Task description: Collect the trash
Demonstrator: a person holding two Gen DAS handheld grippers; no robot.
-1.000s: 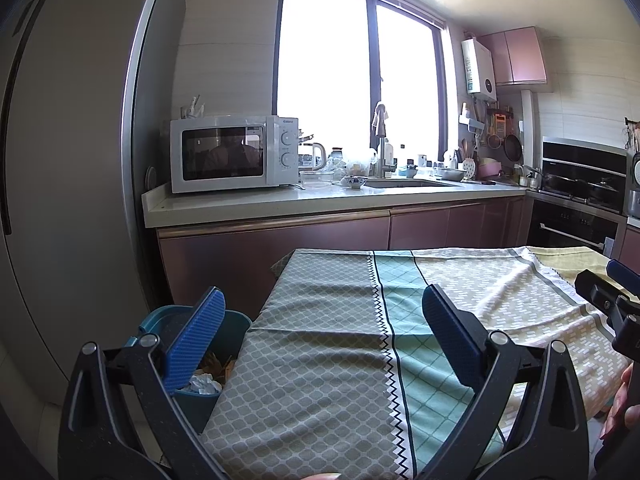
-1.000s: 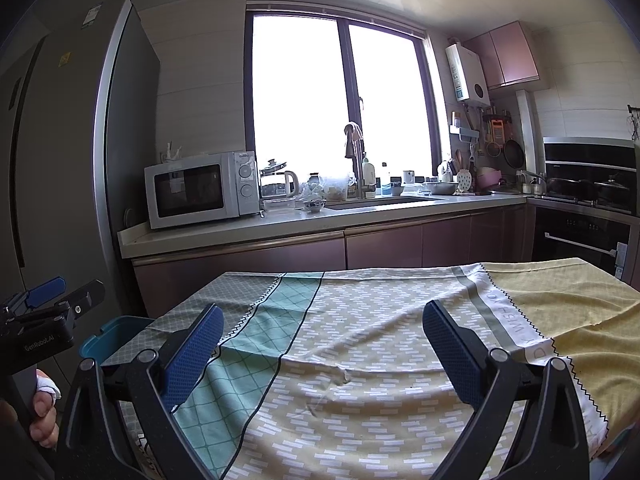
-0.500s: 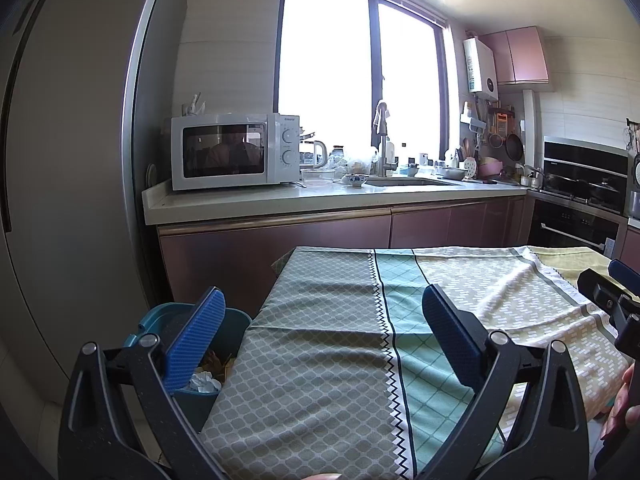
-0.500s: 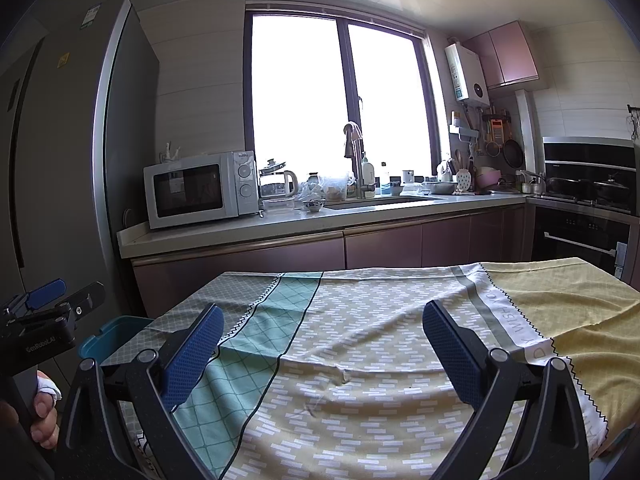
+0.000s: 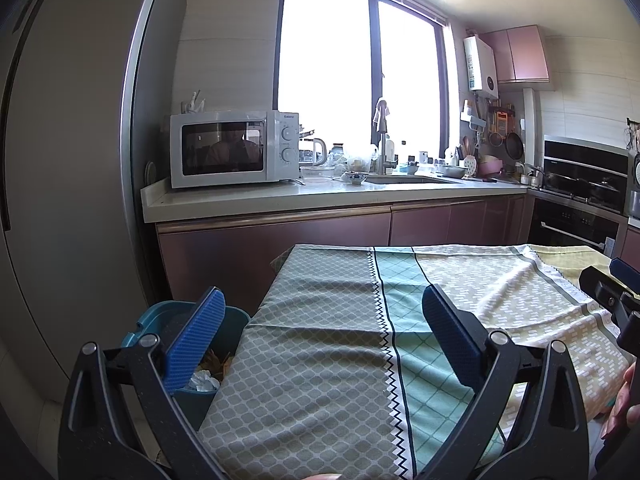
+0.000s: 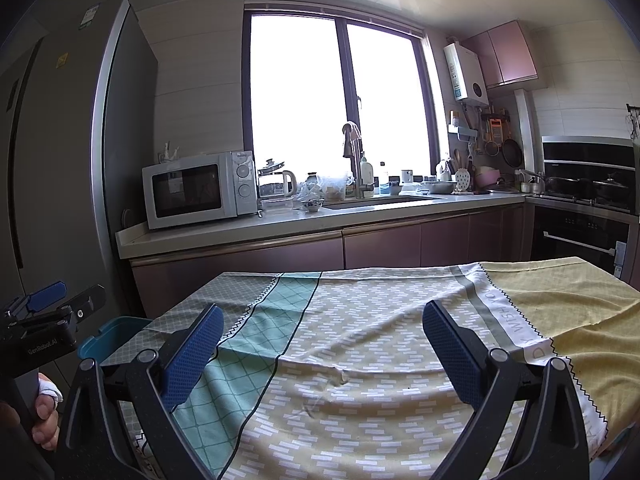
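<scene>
Trash (image 5: 202, 380) sits in the bin (image 5: 160, 318) left of the cloth (image 5: 320, 340), and I hold both grippers (image 5: 320, 338) (image 6: 322, 348) wide open and empty, so I might snag cloth.

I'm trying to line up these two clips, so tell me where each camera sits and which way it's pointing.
Left wrist view: on the left gripper, above the tablecloth's grey-green end, facing the counter and window; the teal trash bin sits lower left, its own open blue fingers in front, the right gripper at the right edge.
Right wrist view: on the right gripper, above the tablecloth's beige middle, facing the same way; open fingers in front, the left gripper and a hand at the left edge.
Shared: tablecloth, bin, microwave, window.
</scene>
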